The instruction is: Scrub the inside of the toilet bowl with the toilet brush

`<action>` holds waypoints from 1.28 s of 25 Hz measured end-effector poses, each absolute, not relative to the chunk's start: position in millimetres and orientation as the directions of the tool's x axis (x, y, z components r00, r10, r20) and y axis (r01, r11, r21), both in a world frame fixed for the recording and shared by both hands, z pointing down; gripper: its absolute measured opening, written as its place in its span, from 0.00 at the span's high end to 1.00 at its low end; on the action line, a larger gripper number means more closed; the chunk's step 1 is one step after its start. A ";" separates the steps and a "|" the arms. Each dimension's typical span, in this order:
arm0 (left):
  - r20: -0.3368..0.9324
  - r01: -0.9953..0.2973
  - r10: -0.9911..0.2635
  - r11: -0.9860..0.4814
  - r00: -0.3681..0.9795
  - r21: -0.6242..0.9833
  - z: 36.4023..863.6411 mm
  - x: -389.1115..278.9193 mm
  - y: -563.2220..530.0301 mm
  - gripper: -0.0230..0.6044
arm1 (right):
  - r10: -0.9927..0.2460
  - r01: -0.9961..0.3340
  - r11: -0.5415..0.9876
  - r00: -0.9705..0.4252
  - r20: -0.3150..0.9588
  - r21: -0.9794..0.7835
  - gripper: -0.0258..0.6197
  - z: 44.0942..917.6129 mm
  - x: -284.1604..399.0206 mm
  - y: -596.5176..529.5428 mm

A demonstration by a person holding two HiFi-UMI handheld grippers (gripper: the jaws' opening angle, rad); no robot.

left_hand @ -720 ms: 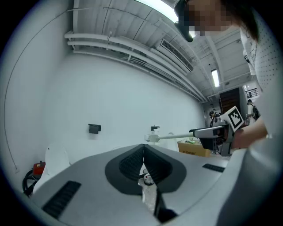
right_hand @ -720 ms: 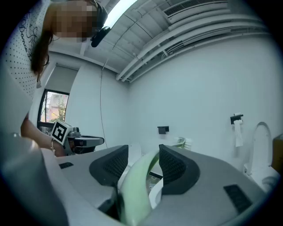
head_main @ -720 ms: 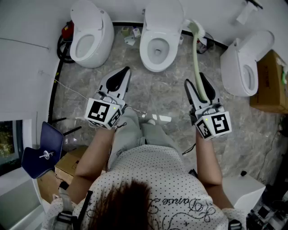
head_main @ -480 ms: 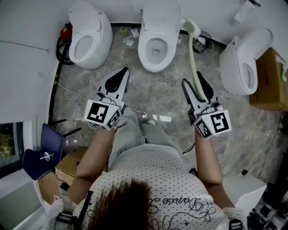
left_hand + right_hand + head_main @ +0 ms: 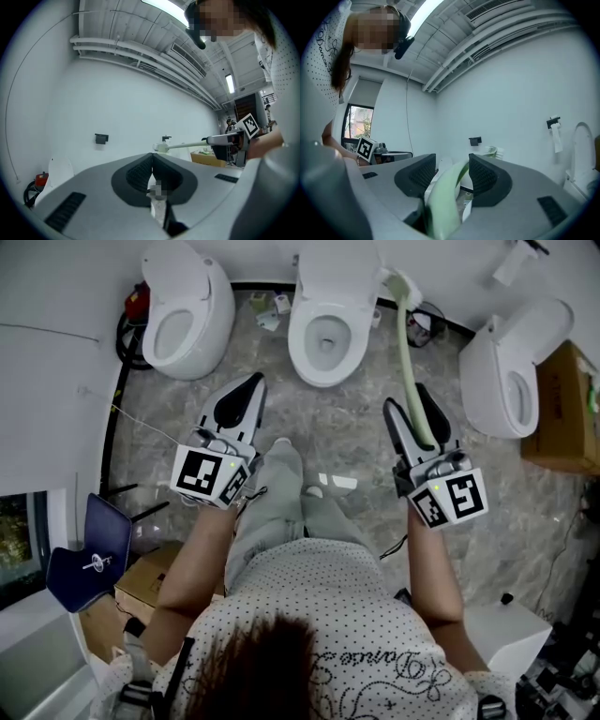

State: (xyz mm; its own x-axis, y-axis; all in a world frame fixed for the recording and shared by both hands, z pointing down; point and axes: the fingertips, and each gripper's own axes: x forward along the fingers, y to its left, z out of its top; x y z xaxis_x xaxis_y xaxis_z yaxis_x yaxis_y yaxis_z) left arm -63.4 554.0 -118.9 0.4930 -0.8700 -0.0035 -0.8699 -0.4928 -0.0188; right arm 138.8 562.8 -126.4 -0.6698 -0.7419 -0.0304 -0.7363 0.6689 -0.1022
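Note:
The middle white toilet [image 5: 323, 338] stands ahead with its seat up and its bowl open. My right gripper [image 5: 412, 418] is shut on the pale green handle of the toilet brush [image 5: 408, 352]. The brush's head hangs in the air to the right of that toilet's tank, outside the bowl. In the right gripper view the green handle [image 5: 443, 201] runs between the jaws of the right gripper [image 5: 452, 173] toward the bristles [image 5: 492, 151]. My left gripper [image 5: 239, 407] is shut and holds nothing, left of the person's legs. In the left gripper view the left gripper [image 5: 151, 164] has its pads pressed together, and the brush [image 5: 162, 147] shows beyond.
Another toilet [image 5: 183, 320] stands at the left and a third [image 5: 511, 371] at the right. A cardboard box [image 5: 562, 413] sits far right. A red item with a black hose [image 5: 136, 310] lies by the left wall. A blue chair [image 5: 89, 554] is at lower left.
The person's left leg has stepped forward. Both grippers have edged slightly toward the toilets, the brush still held up beside the middle toilet's tank.

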 end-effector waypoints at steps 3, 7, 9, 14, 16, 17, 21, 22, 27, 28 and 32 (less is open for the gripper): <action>-0.003 -0.871 -0.871 -0.492 0.492 -0.010 -119.0 -66.5 537.6 0.96 | -0.740 -0.734 0.670 -0.671 -0.033 -0.106 0.63 -129.1 134.9 548.8; 0.001 -0.865 -0.865 -0.502 0.502 -0.008 -117.9 -66.4 508.5 0.96 | -0.743 -0.736 0.667 -0.668 -0.032 -0.116 0.63 -129.9 132.0 523.2; 0.002 -0.863 -0.863 -0.504 0.504 -0.006 -117.3 -69.4 489.0 0.96 | -0.745 -0.738 0.664 -0.666 -0.028 -0.122 0.63 -129.5 128.1 506.2; 0.009 -0.859 -0.859 -0.511 0.511 0.017 -111.2 -81.3 427.3 0.96 | -0.752 -0.744 0.654 -0.659 -0.009 -0.140 0.63 -125.1 114.4 450.7; 0.008 -0.857 -0.857 -0.516 0.516 0.017 -110.3 -86.5 400.2 0.96 | -0.753 -0.745 0.652 -0.658 -0.003 -0.141 0.63 -123.3 107.5 425.6; 0.008 -0.855 -0.855 -0.519 0.519 0.014 -110.2 -89.5 386.4 0.96 | -0.753 -0.745 0.651 -0.658 -0.002 -0.141 0.63 -122.6 103.5 412.5; 0.014 -0.842 -0.842 -0.540 0.540 0.017 -108.9 -106.6 331.4 0.96 | -0.763 -0.755 0.639 -0.647 0.003 -0.148 0.63 -123.0 82.5 359.7; 0.017 -0.839 -0.839 -0.544 0.545 0.020 -108.3 -111.5 318.1 0.96 | -0.766 -0.758 0.635 -0.643 0.004 -0.152 0.63 -123.2 77.3 347.2; 0.034 -0.815 -0.814 -0.579 0.579 0.025 -99.6 -123.1 255.2 0.96 | -0.791 -0.780 0.600 -0.611 0.013 -0.178 0.63 -118.5 66.1 292.8; 0.037 -0.812 -0.811 -0.583 0.583 0.028 -98.4 -124.2 244.5 0.96 | -0.796 -0.784 0.593 -0.605 0.016 -0.182 0.63 -116.7 65.5 284.7; 0.048 -0.805 -0.804 -0.592 0.593 0.038 -92.3 -125.5 211.7 0.96 | -0.804 -0.794 0.576 -0.593 0.042 -0.192 0.63 -107.4 64.9 261.9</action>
